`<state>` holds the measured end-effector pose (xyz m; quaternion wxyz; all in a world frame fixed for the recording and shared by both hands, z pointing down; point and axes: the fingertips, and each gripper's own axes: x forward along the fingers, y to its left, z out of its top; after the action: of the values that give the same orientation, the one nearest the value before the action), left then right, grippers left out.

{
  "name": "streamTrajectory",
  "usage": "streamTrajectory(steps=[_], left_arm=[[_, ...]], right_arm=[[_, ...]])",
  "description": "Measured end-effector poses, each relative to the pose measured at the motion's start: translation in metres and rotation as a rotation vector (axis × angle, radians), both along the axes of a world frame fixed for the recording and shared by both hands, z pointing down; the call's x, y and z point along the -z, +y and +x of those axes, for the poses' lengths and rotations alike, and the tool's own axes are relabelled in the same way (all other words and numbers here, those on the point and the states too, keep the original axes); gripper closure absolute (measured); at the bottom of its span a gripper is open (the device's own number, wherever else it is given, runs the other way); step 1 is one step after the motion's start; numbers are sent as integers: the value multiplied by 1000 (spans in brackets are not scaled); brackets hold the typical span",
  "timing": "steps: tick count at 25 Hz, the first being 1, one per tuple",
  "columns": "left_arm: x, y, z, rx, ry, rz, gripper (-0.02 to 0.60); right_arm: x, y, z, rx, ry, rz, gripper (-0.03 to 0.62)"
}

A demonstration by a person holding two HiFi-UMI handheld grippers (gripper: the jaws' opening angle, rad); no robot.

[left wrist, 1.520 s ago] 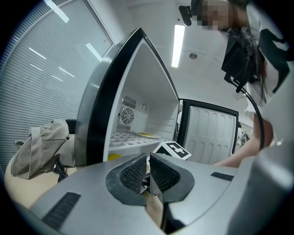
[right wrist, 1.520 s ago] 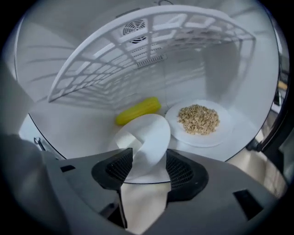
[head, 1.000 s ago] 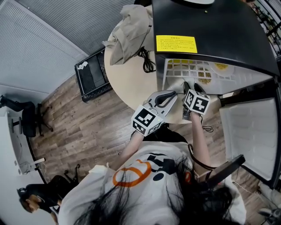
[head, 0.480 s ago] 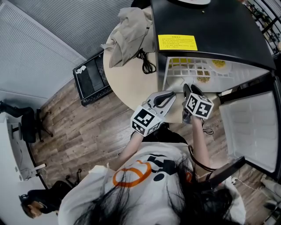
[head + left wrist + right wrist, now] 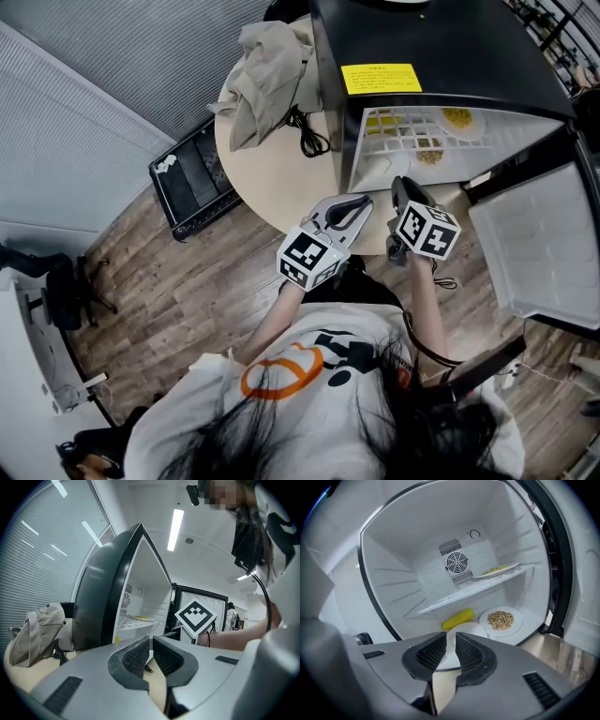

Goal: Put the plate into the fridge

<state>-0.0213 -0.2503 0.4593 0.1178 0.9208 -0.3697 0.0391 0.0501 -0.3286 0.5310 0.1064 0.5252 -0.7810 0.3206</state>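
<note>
Plate (image 5: 469,629), white and empty, lies flat on the fridge (image 5: 393,564) floor, in front of a corn cob (image 5: 458,618). Right gripper (image 5: 451,641) jaws are closing, narrow, with nothing between them. The plate is likely stiff, slick and breakable; best gripped by its rim.

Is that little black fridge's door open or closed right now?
Open. The fridge door is swung wide, baring the white inside, a shelf and a plate of grains.

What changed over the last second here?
The fingers of the right gripper are closing from wide open, with nothing pinched between them; the empty white plate lies just beyond on the fridge floor. The left gripper stayed put, and the door stayed open.
</note>
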Motion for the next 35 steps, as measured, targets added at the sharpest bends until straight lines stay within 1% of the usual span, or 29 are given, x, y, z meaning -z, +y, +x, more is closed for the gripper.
streamTrajectory(steps=[7,12,20,25,28,32,35], left_arm=[[-3,25,-14,-62,-5,-8,563],[-9,46,-17,-115,-4,-18,563],[-10,70,-7,-174,15,-21,563],[-10,77,-5,-173,29,-35,563],[-9,81,0,-164,31,-39,563],[-8,83,6,-139,27,-40,563],[-5,93,10,-117,15,-38,563]], right_arm=[[16,38,-18,-42,-68,14,523],[26,71,-23,-78,-109,30,523],[32,106,-15,-126,-108,37,523],[36,120,-16,-127,-142,21,523],[39,132,-13,-116,-143,21,523],[38,142,-3,-104,-132,19,523],[41,152,4,-93,-146,26,523]])
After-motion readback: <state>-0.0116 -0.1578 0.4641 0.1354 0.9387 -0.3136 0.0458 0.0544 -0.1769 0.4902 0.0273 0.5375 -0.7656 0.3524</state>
